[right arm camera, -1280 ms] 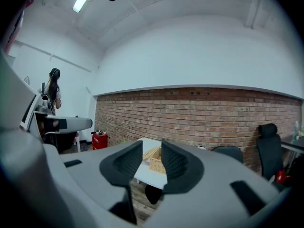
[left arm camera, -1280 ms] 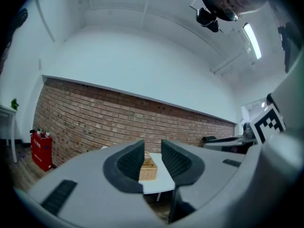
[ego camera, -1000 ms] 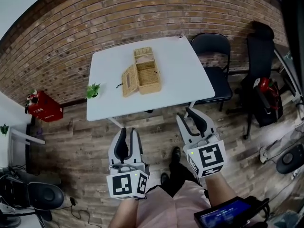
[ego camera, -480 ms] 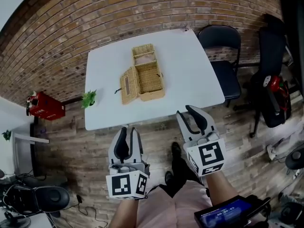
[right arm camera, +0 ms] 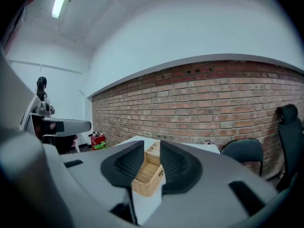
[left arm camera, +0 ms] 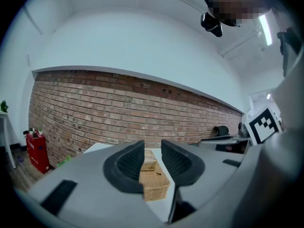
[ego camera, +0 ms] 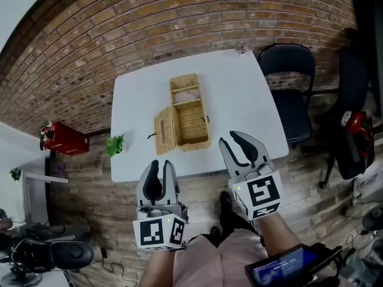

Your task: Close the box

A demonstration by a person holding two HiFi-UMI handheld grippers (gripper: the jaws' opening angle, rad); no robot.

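1. Closest in, the left gripper (ego camera: 159, 164) is held out over the wooden floor (ego camera: 119, 220). Its jaws sit partly apart with nothing in them, and the box only shows far off through the gap.
2. The right gripper (ego camera: 230, 139) is just beside it, reaching over the table's near edge. Its jaws have just been closing a bit, but they're still apart with nothing between them.
3. Next comes the white table (ego camera: 239, 94), with a small green plant (ego camera: 115, 143) at its near left corner.
4. The wicker box (ego camera: 190, 121) sits around the middle of the table, wide open and well clear of both grippers. One woven flap (ego camera: 164, 131) hangs out to its left, and another woven part (ego camera: 184, 88) sticks out at the far end.
5. A black chair (ego camera: 287, 88) stands at the table's right side, and there's a red container (ego camera: 64, 139) on the floor off to the left.
6. A brick wall (ego camera: 149, 23) runs behind it all.
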